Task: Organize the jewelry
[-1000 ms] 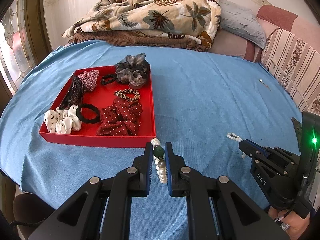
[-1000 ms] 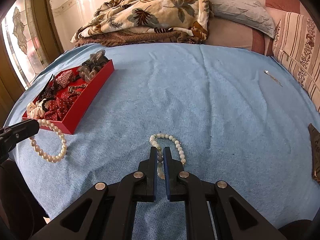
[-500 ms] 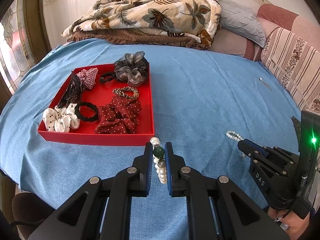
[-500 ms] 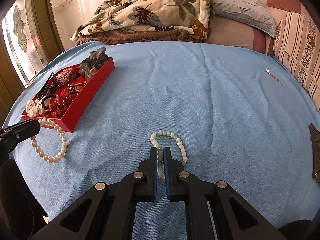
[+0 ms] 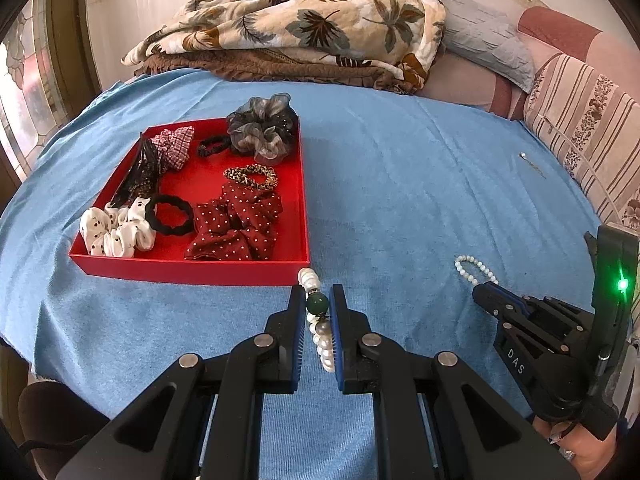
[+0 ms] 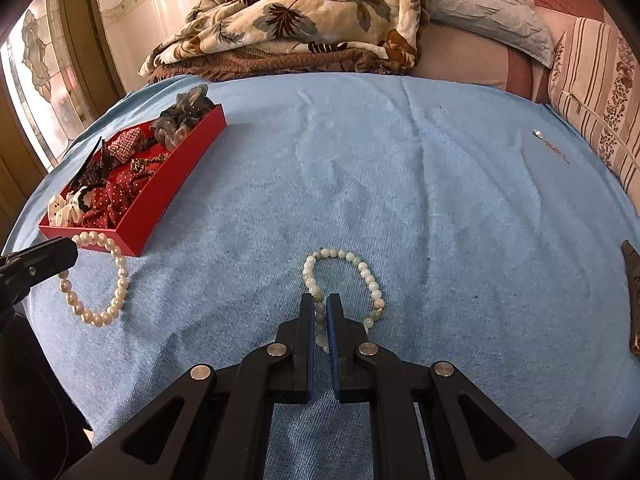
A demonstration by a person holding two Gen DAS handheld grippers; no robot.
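Note:
My left gripper (image 5: 317, 295) is shut on a white pearl bracelet with a dark green bead (image 5: 318, 304), held just in front of the near right corner of the red tray (image 5: 192, 270). From the right wrist view this pearl bracelet (image 6: 105, 282) hangs as a loop from the left gripper's fingertips (image 6: 44, 256). My right gripper (image 6: 320, 305) is shut on a pale green-white bead bracelet (image 6: 362, 270) that lies on the blue bedspread. In the left wrist view the right gripper (image 5: 486, 292) sits at the far right with that bracelet (image 5: 472, 268).
The red tray holds several hair scrunchies (image 5: 236, 224) and hair ties. A hairpin (image 5: 532, 165) lies on the blue bedspread (image 5: 420, 184) at the right. A folded floral blanket (image 5: 300, 28) and pillows (image 5: 580, 120) lie at the back and right.
Both grippers have shifted slightly with their bracelets; the tray sits a little lower and nearer in the left wrist view. The grips are unchanged.

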